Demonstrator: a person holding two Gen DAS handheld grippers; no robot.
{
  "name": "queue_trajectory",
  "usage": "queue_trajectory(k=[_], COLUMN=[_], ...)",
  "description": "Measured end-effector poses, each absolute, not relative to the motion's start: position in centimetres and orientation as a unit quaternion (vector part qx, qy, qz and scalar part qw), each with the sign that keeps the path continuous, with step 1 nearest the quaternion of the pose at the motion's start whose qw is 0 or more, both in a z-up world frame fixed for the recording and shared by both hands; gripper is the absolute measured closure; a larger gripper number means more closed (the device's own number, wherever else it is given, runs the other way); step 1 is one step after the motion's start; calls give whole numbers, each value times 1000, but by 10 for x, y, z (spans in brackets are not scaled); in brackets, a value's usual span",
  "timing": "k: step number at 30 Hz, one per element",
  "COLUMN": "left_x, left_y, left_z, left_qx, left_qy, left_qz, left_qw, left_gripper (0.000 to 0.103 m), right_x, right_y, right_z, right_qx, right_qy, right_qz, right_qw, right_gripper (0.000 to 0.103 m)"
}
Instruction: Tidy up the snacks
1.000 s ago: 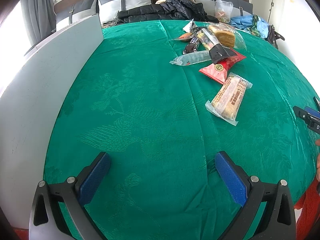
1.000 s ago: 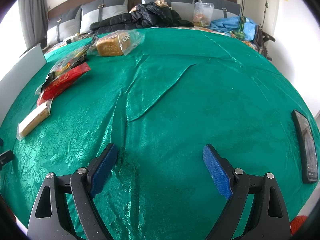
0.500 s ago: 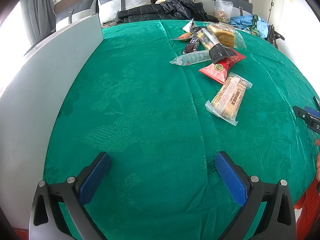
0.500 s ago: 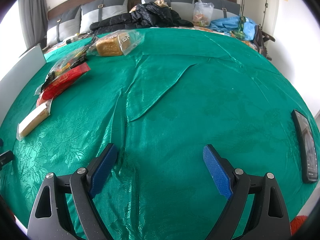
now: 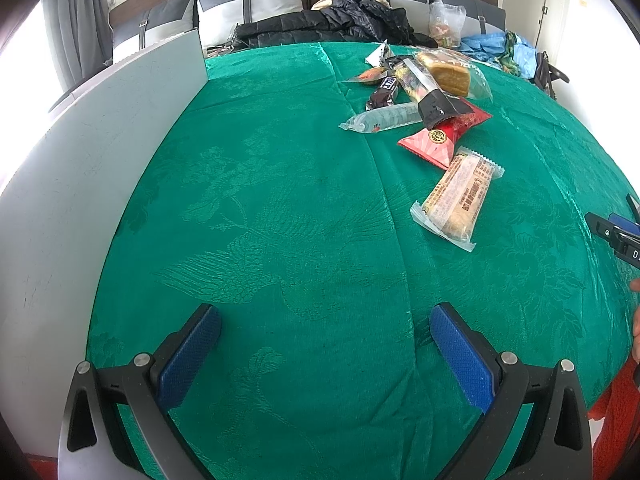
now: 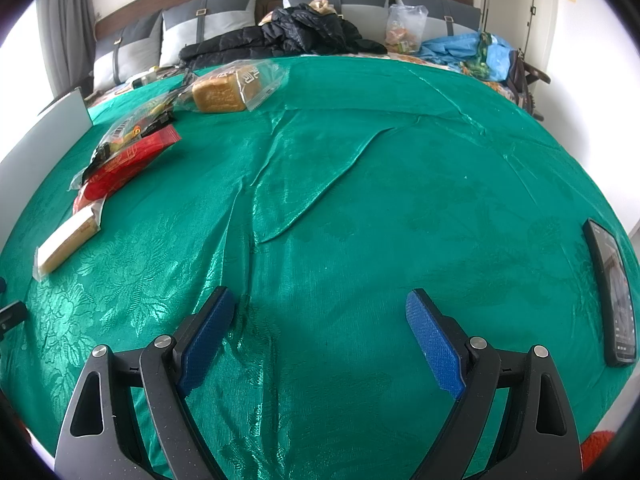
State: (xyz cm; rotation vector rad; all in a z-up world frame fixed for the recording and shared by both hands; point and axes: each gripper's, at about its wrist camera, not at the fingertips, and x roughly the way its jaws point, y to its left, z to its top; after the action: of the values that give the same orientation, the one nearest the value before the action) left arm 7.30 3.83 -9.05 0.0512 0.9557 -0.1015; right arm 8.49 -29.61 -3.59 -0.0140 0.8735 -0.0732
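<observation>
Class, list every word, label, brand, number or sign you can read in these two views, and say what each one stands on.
"D": white letter on the black gripper part at the right edge of the left wrist view; the rest is cut off.
Long beige snack bar: printed lines, too small to read.
Red packet: round gold emblem, not legible.
Bagged bread loaf: large characters, too blurred to read.
Small dark wrapper: white label, blurred.

Snacks lie flat, clustered upper right of the left wrist view: bagged bread loaf (image 5: 450, 72), black-ended packet (image 5: 424, 90), clear tube (image 5: 384, 120), red packet (image 5: 442, 136) (partly overlapped), tan biscuit bar (image 5: 460, 194) nearest.
</observation>
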Motion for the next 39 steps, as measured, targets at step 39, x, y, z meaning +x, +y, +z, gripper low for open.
queue_trajectory(k=[39], left_x=[144], left_y=[-43], left_z=[-77], left_qx=[98], left_qy=[506], left_qz=[-181], left_qw=[838], left_gripper=[32], right_x=[85], right_y=[-296], right_z=[-36], right_qx=[-6], right_qy=[423], right_qz=[-36], right_qw=[906], right_gripper=[13])
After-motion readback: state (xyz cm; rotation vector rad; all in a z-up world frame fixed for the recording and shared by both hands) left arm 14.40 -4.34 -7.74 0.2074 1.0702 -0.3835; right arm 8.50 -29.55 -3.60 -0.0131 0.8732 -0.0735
